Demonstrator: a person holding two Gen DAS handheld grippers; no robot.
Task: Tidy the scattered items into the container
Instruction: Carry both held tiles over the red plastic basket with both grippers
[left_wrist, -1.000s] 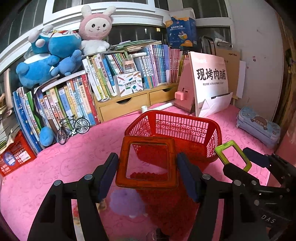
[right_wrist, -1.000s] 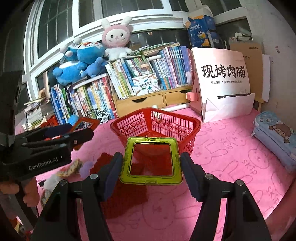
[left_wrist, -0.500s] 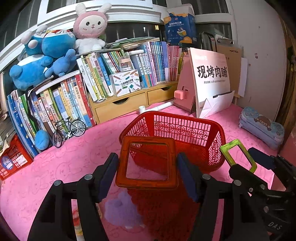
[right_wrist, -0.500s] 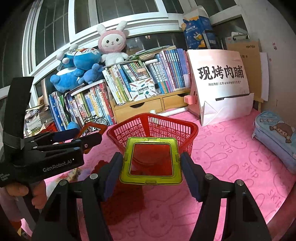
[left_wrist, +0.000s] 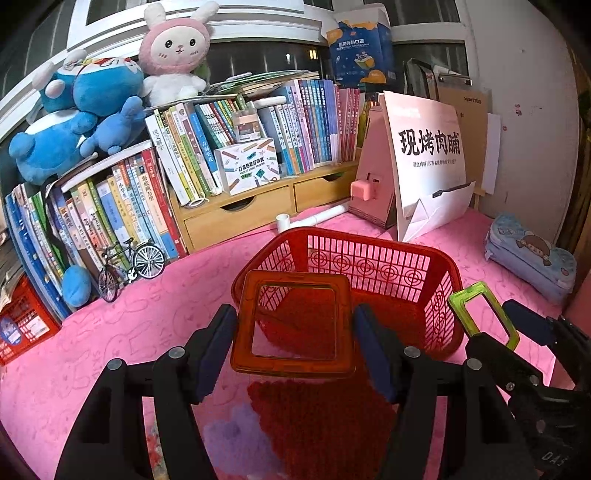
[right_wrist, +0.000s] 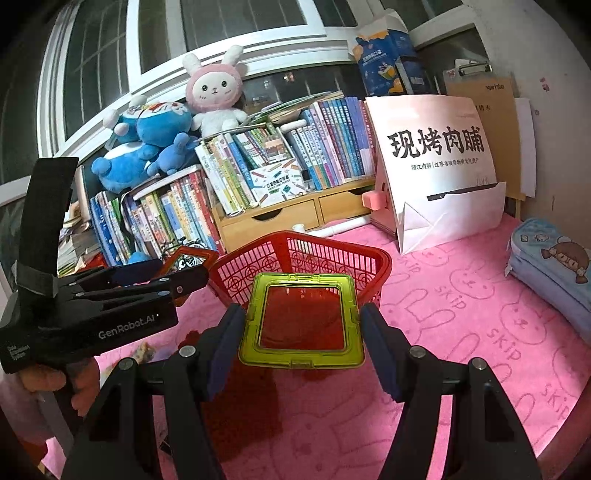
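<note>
Left wrist: left gripper (left_wrist: 293, 332) clamps glossy orange square frame (left_wrist: 293, 323); right gripper (right_wrist: 301, 334) clamps green one (right_wrist: 301, 325).

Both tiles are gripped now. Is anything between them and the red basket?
Nothing visible. The orange tile in the left gripper and the green tile in the right gripper both face the open-topped red basket.
</note>
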